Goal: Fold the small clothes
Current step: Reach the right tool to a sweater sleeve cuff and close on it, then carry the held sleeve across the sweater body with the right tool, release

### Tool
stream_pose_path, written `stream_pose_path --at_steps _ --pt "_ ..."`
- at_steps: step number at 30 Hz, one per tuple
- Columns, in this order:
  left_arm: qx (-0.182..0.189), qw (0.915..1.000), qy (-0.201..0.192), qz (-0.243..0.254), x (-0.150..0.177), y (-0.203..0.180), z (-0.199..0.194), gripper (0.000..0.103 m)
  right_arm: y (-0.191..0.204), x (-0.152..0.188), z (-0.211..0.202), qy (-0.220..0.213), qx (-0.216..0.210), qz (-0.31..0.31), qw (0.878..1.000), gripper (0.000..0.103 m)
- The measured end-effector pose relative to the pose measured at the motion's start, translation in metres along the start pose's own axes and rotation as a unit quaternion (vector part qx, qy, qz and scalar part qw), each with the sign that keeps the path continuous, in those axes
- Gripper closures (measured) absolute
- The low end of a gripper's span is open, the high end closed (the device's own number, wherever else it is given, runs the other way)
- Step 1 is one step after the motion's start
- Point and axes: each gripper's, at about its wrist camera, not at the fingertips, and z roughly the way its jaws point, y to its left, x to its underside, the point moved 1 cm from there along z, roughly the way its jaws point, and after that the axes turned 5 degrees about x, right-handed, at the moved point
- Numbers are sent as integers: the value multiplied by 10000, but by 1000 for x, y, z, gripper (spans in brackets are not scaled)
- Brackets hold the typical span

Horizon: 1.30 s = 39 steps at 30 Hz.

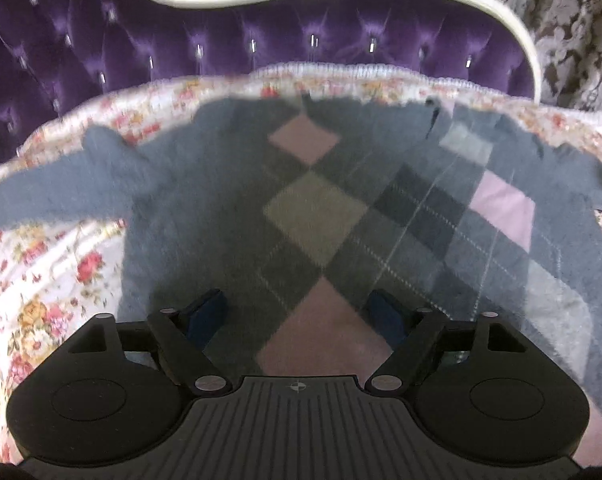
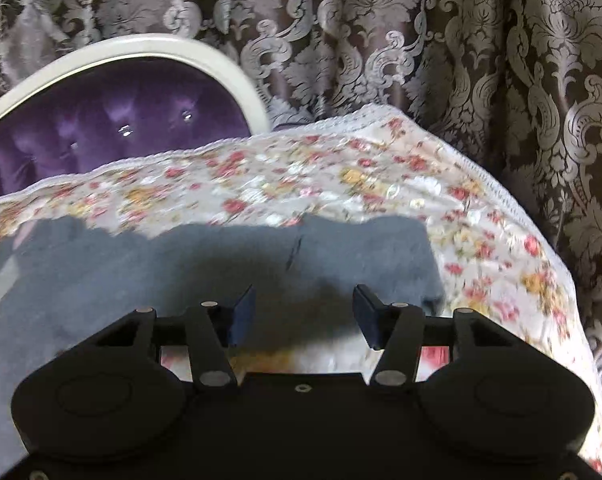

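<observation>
A small grey-blue argyle sweater point(image 1: 301, 208) with pink, olive and dark diamonds lies spread flat on a floral bedspread point(image 1: 41, 288). One sleeve point(image 1: 61, 192) stretches out to the left. My left gripper point(image 1: 297, 316) is open and empty, hovering over the sweater's lower middle. In the right wrist view the sweater's plain grey part point(image 2: 221, 264) lies across the bedspread point(image 2: 341, 184). My right gripper point(image 2: 303, 312) is open and empty, just above the sweater's near edge by its right end.
A purple tufted headboard point(image 1: 221, 40) with a cream frame point(image 2: 141, 46) stands behind the bed. Dark damask curtains point(image 2: 461, 60) hang behind and to the right. The bedspread's lace edge point(image 2: 497, 196) drops off at the right.
</observation>
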Motion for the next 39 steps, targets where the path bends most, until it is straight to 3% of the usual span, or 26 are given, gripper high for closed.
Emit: stream_pose_path --at_steps 5,11,13,14,15,20,25,29,33,39 --pt "-75 9995 -296 117 15 0 -4 13 5 -12 29 -109 45 -41 9999 43" --pt "-78 9996 -281 -11 15 3 1 3 10 -11 65 125 237 -265 9993 45" --pt "-123 9995 -273 -30 16 4 2 0 6 -9 67 47 173 -338 9993 55" --pt "-104 9996 -272 -57 16 4 3 0 2 -8 67 18 97 -326 9994 75" --pt "-95 9996 -268 -66 15 4 4 0 -4 -9 67 49 23 -228 9997 88" --pt "-85 9995 -291 -78 17 5 4 0 -35 -21 58 137 -46 321 9994 90" --pt "-74 9995 -287 -93 17 5 4 0 -41 -52 19 -24 -204 488 9986 90" --pt "-27 9997 -193 -115 13 7 2 1 -15 -83 -26 -246 -681 491 9962 90" --pt "88 9998 15 -152 12 13 -7 2 41 -116 -76 -443 -1441 368 9879 90" --pt "-2 9995 -101 -307 23 43 -39 2 156 -127 -136 -498 -2778 44 9593 90"
